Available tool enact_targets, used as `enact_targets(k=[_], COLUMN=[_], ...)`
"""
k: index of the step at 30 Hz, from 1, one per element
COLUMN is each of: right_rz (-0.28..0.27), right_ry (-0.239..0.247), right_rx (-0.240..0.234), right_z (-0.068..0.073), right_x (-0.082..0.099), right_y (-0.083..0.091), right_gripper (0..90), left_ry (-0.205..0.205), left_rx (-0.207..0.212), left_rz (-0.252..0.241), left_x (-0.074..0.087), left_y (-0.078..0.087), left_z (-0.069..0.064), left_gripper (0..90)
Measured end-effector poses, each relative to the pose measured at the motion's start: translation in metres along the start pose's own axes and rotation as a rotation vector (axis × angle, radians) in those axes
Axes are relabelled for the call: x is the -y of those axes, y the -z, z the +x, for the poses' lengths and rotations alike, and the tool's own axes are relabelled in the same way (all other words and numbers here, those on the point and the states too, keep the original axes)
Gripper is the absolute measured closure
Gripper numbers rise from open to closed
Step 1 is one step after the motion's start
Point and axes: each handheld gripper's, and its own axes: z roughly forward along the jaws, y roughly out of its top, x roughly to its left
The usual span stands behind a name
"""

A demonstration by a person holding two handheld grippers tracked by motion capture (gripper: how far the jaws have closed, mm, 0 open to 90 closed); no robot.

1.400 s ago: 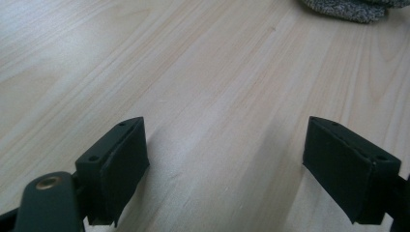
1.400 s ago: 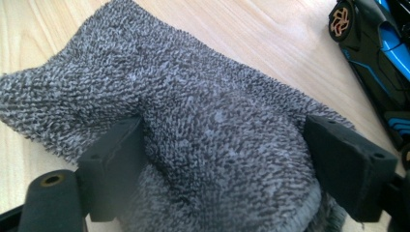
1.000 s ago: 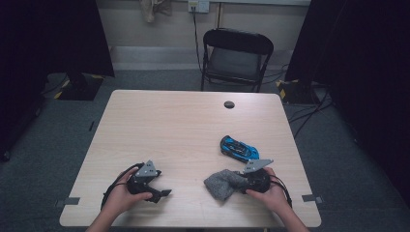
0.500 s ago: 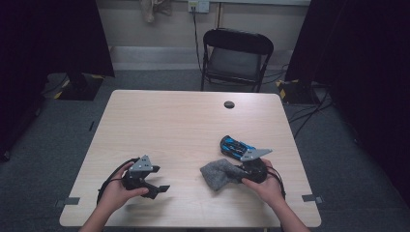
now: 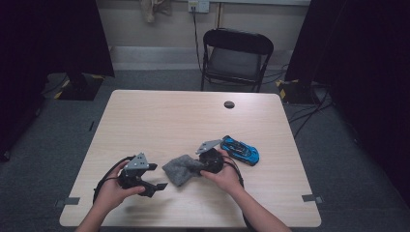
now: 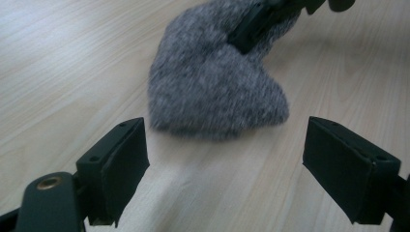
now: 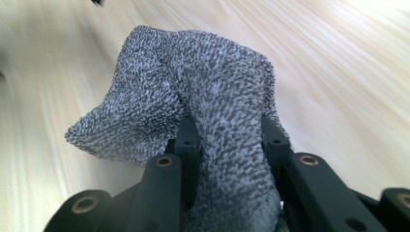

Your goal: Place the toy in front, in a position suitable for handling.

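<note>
— Table [image 5: 159, 116] first, then: what sort of surface is it?

— Pale wood grain, bare across most of its top. Two strips of grey tape [image 5: 67, 201] sit at its near corners, and a small dark round disc [image 5: 229, 104] lies near the far edge.

— And beyond it?

— Grey carpet, a black folding chair [image 5: 235, 57] pushed up behind the far edge, dark curtains on both sides, and a wall socket with a cable hanging down to the floor.

— Where is the left gripper [image 5: 155, 176]?

— Near the front edge, left of centre, held in the person's left hand [image 5: 112, 192]. In the left gripper view its jaws stand wide apart with nothing between them, and bare wood shows in the gap.

— What lies ahead of it?

— A grey fuzzy cloth [image 5: 181, 169], just beside those jaws, bunched up on the table.

— Who has it?

— The right gripper [image 5: 199, 165]. In the right gripper view the cloth [image 7: 193, 96] is pinched between its two black jaws, bulging up over them in a fold; the jaws are clamped on a thick wad of it.

— Anything on the far side of that hand?

— A blue toy car [image 5: 240, 150], just behind the right gripper, lying on the wood, apart from the cloth.
</note>
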Motion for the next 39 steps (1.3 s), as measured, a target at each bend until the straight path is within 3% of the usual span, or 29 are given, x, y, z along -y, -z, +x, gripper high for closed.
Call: enact_targets(k=[6,10,30,33,39], right_rz=[-0.006,0.013,0.020,0.013,0.010], right_ry=[-0.005,0.018,0.030,0.046,0.068], right_rx=[-0.052,-0.058,-0.090,-0.095,-0.100], right_z=[0.010,0.018,0.041,0.043,0.046], right_x=[-0.018,-0.027,-0.046,-0.046,-0.045], right_y=[-0.028,-0.041,-0.074,-0.075,-0.072], right_gripper=[68.8,68.6,65.9,60.9,37.4], left_ry=[0.005,0.005,0.023,0.026,0.024], left_rx=[-0.017,-0.024,-0.041,-0.046,-0.059], left_rz=[-0.002,0.010,0.027,0.030,0.033], left_x=[0.001,0.003,0.011,0.012,0.012], left_y=[0.005,0.005,0.007,0.007,0.010], left_z=[0.001,0.003,0.011,0.013,0.015], left_gripper=[15.8,15.8,15.8,15.8,15.9])
